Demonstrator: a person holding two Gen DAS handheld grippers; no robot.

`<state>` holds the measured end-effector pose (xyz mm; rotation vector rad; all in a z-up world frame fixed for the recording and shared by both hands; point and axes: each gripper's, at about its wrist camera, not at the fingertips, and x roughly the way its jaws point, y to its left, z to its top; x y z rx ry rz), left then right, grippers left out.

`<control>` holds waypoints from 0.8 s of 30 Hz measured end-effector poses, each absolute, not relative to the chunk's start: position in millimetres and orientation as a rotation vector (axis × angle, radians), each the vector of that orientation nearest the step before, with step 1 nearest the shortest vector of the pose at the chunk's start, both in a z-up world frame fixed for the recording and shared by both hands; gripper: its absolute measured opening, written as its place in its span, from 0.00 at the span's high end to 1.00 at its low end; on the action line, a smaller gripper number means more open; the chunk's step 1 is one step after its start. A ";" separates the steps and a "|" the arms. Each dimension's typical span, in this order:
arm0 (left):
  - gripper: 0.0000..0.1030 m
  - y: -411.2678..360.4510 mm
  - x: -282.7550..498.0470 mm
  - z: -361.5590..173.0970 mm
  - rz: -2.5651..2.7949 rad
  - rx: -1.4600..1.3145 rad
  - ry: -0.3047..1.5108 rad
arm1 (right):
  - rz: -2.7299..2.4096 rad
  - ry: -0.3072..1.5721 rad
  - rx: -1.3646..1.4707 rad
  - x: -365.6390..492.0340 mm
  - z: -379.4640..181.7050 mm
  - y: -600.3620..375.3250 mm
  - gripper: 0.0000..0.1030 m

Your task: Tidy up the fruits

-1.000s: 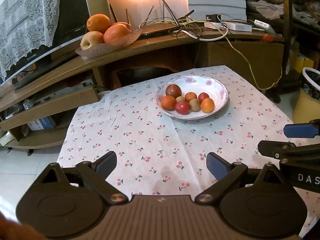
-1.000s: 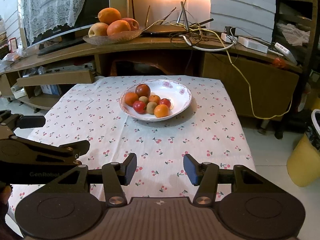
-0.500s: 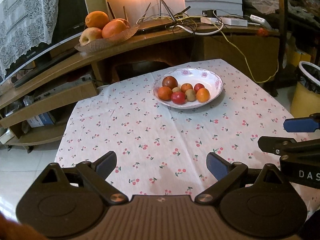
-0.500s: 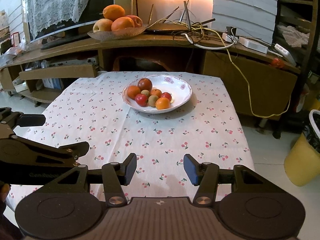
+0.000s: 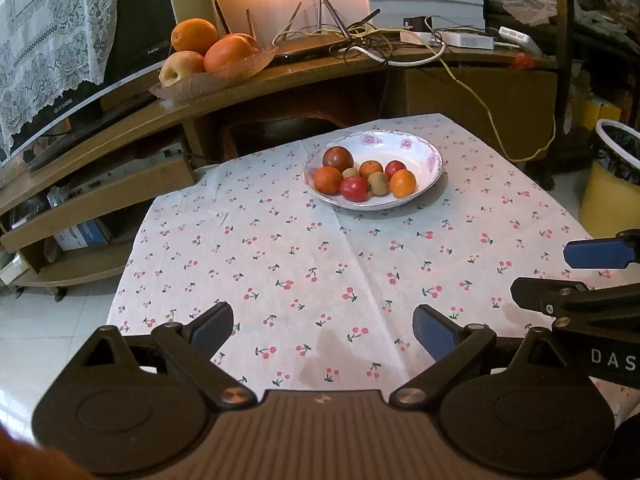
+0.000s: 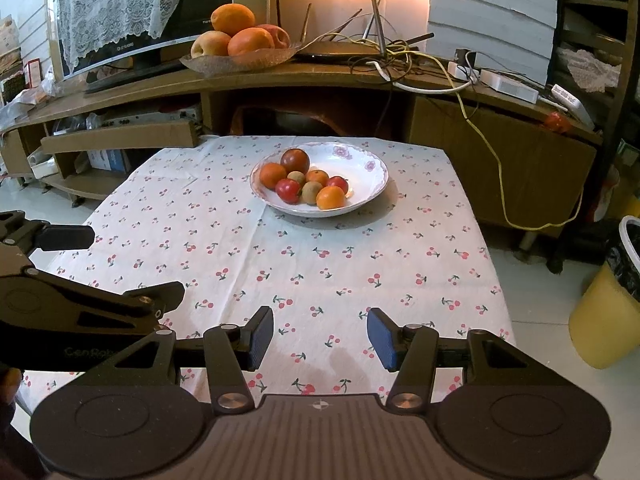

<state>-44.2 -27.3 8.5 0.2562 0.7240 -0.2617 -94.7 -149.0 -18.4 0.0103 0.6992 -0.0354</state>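
Note:
A white flowered bowl stands at the far middle of the cherry-print tablecloth. It holds several small fruits: oranges, red ones, kiwis and a dark red one. My left gripper is open and empty above the near edge of the table, far from the bowl. My right gripper is open and empty too, beside the left one. Each gripper shows at the edge of the other's view.
A wooden TV bench behind the table carries a glass dish of large oranges and apples, a router and tangled cables. A yellow bin stands on the floor to the right.
Both grippers have drawn back from the bowl, which now looks smaller and farther away. Both jaws stay open and empty.

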 end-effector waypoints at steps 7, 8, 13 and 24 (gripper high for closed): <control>0.01 -26.6 -45.4 6.6 -0.260 0.251 0.740 | -0.037 0.708 0.010 -98.0 -19.9 -146.6 0.49; 0.01 -26.4 -45.5 6.4 -0.260 0.250 0.741 | -0.037 0.708 0.010 -97.9 -19.9 -147.0 0.49; 0.01 -26.7 -46.2 4.9 -0.259 0.249 0.750 | -0.037 0.710 0.009 -98.0 -20.4 -146.8 0.49; 0.01 -24.3 -44.0 1.8 -0.259 0.206 0.797 | -0.037 0.713 0.009 -99.0 -21.4 -146.8 0.49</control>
